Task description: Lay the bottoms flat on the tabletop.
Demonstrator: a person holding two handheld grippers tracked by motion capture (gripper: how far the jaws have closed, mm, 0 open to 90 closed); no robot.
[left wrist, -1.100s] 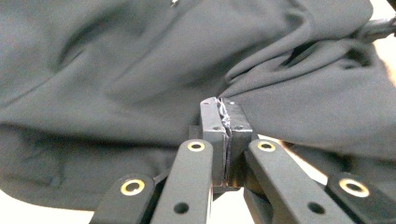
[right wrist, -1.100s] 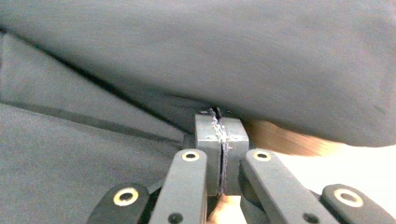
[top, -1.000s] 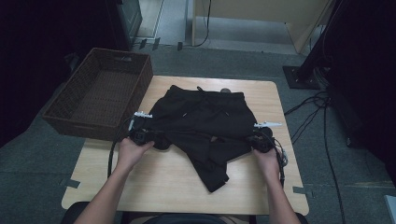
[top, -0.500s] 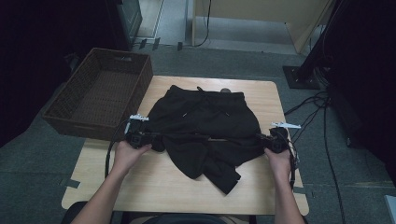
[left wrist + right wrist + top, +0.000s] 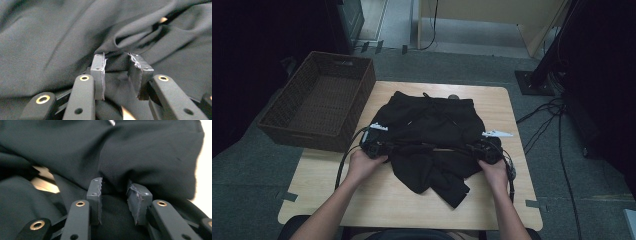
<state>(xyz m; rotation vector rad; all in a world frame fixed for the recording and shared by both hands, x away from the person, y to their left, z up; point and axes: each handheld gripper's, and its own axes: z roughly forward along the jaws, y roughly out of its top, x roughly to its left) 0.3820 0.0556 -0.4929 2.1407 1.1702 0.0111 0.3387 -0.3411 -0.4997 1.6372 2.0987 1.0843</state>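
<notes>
A black garment (image 5: 432, 122), shorts by the look of it, lies crumpled in the middle of the wooden table (image 5: 382, 205). My left gripper (image 5: 379, 148) is at its near left edge and my right gripper (image 5: 482, 150) at its near right edge. A stretch of cloth runs straight between them. In the left gripper view the left gripper (image 5: 116, 72) has a fold of the black cloth (image 5: 62, 37) pinched between its pads. In the right gripper view the right gripper (image 5: 115, 195) is likewise shut on the cloth (image 5: 140, 152). A loose flap hangs toward the table's front edge.
A dark woven basket (image 5: 287, 125) stands off the table's left side, its inside bare. Cables (image 5: 552, 115) trail on the floor to the right, beside a dark stand base (image 5: 534, 82). Bare tabletop shows at the front.
The right gripper swung outward to the right, pulling the cloth taut, then came back inward. The left gripper shifted slightly right. The garment's near flap now lies lower and more bunched.
</notes>
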